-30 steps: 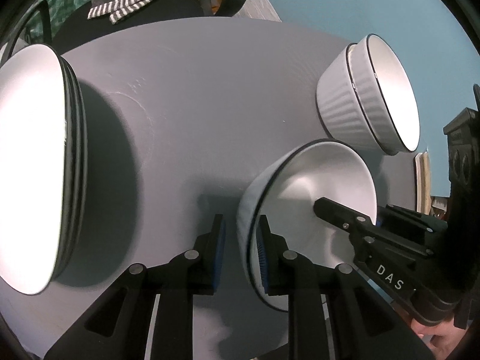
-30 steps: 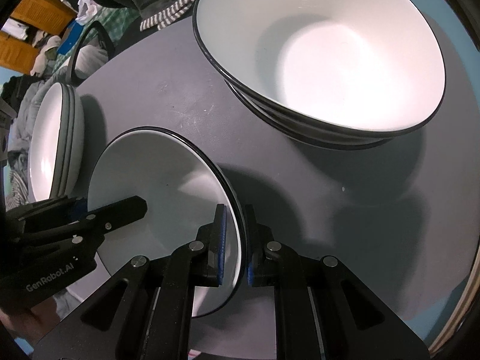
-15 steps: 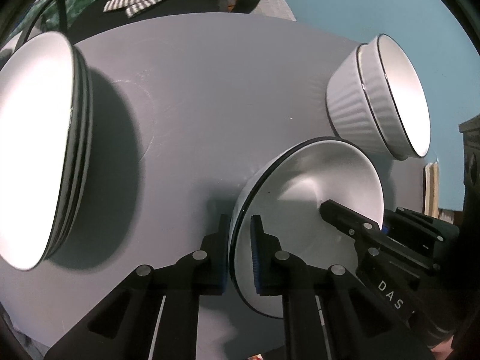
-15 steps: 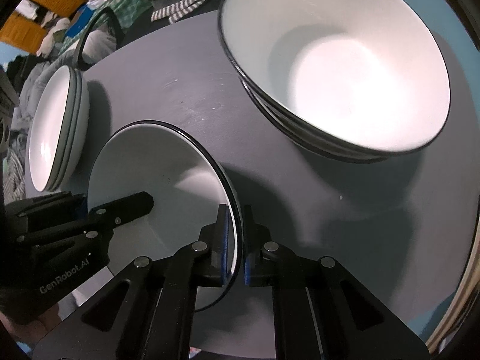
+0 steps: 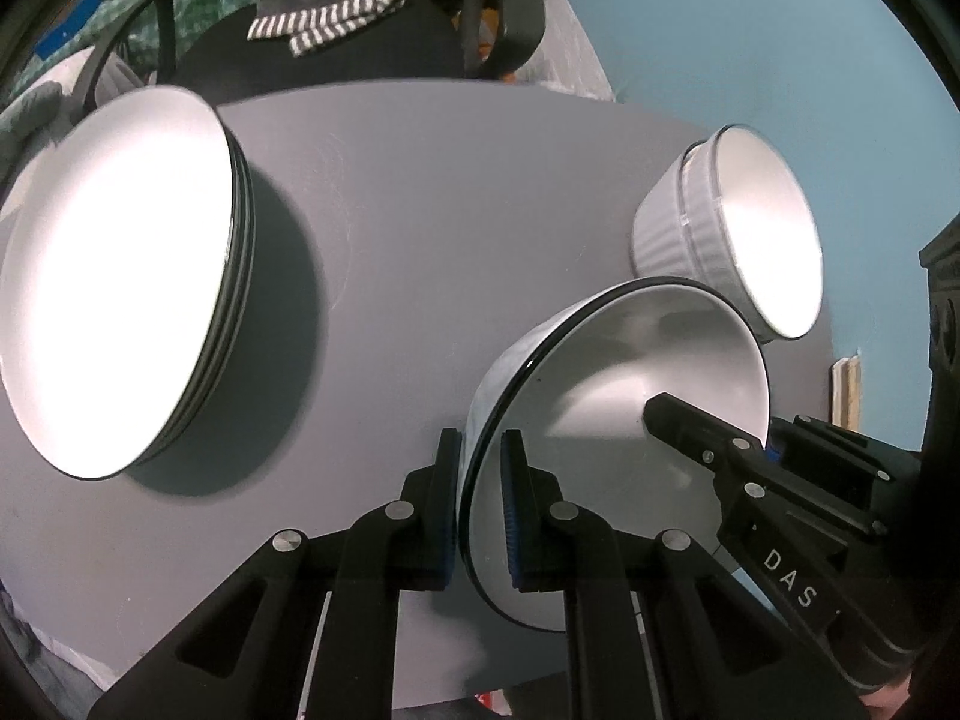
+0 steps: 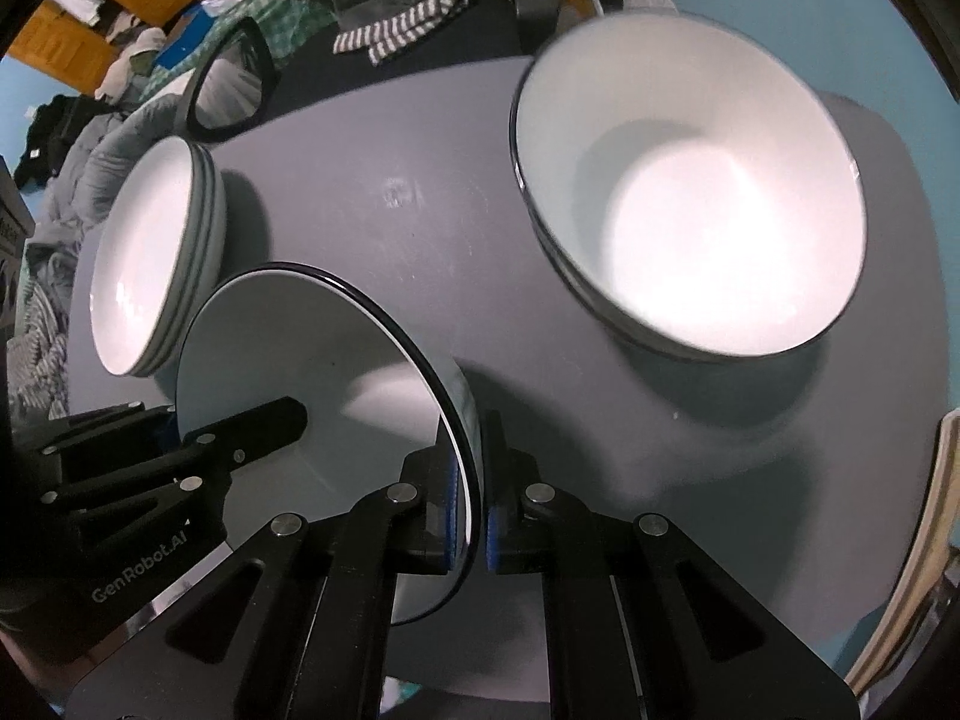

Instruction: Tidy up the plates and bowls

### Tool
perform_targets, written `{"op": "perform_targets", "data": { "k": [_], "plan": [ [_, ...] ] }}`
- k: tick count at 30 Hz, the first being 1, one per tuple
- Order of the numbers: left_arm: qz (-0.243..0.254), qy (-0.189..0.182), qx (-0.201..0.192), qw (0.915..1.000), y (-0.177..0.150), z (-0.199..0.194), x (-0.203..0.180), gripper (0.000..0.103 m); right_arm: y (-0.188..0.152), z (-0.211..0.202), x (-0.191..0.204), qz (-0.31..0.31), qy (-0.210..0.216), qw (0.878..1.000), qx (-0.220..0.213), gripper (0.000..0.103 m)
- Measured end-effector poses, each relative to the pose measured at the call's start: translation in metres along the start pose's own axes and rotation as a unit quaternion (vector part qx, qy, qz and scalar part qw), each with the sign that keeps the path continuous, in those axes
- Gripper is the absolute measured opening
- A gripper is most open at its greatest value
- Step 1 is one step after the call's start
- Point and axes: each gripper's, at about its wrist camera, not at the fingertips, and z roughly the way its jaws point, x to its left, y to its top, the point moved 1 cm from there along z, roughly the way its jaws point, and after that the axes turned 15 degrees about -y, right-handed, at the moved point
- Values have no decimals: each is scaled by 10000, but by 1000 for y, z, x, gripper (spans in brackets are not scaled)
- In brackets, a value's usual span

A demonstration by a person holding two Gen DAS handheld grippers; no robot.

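So we've just clamped both the left gripper (image 5: 483,504) and right gripper (image 6: 477,516) tight onto opposite rims of the bowl (image 5: 630,384) and lifted it off the table (image 5: 420,192), ready to stack.

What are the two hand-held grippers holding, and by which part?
Both hold one white bowl by its rim: the left hand-held gripper pinches one side, the right hand-held gripper the opposite side.
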Motion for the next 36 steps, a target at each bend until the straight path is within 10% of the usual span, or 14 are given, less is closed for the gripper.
{"op": "perform_targets", "data": {
  "k": [12, 36],
  "plan": [
    [264, -148, -357, 9989, 23, -46, -27, 12, 10, -47, -17, 186, -52, 9991, -381, 7],
    [648, -28, -197, 9977, 85, 11, -99, 12, 53, -49, -107, 648, -150, 9974, -290, 7]
  ]
}}
